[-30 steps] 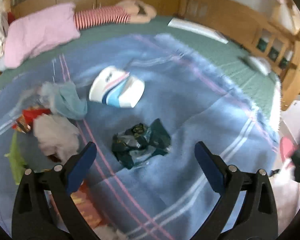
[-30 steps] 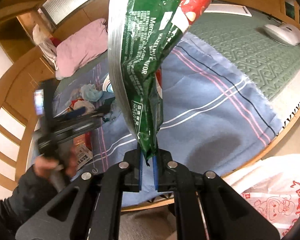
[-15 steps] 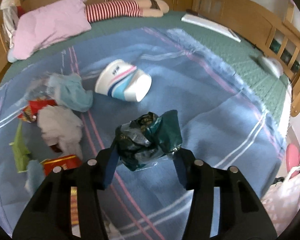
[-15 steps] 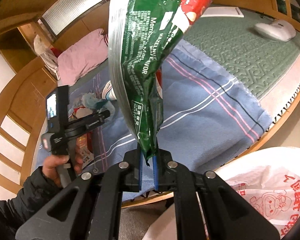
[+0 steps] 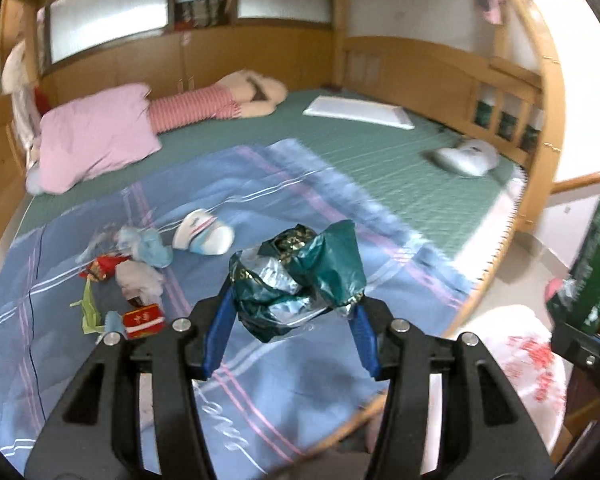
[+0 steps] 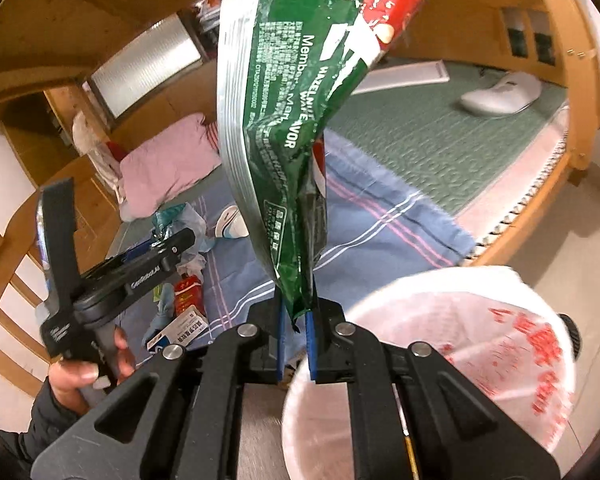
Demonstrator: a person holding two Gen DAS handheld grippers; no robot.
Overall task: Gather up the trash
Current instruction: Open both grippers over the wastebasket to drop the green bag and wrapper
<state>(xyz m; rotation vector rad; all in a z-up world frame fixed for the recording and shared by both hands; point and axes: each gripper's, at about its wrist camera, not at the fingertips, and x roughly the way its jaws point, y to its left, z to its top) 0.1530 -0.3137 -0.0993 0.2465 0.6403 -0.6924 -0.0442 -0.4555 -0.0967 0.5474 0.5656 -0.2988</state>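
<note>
I have both tongs loaded. My left tongs (image 5: 292, 312) are closed most of the way on a crumpled teal wrapper (image 5: 300, 280), squeezed between the blue pads and held clear above the blue blanket (image 5: 340, 380) on the bed, so it hangs free and can travel. My right tongs (image 6: 296, 340) are pinched nearly flat on the bottom corner of a tall green snack bag (image 6: 296, 120), which stands upright above them; gripping the thin seam keeps the light foil from slipping. Just beside those tongs, low and to the right, is the white plastic bag (image 6: 460, 340) with red print, its mouth open toward me, which I judge is where both pieces belong. In the left view the same bag (image 5: 516, 356) sits off the bed's edge, near the floor. More trash lies on the blanket: a red packet (image 5: 144, 320), white and blue tissues (image 5: 144, 252), a green scrap (image 5: 88, 312). A white cap-like item (image 5: 204, 234) rests nearby; I can't tell if it is rubbish.
</note>
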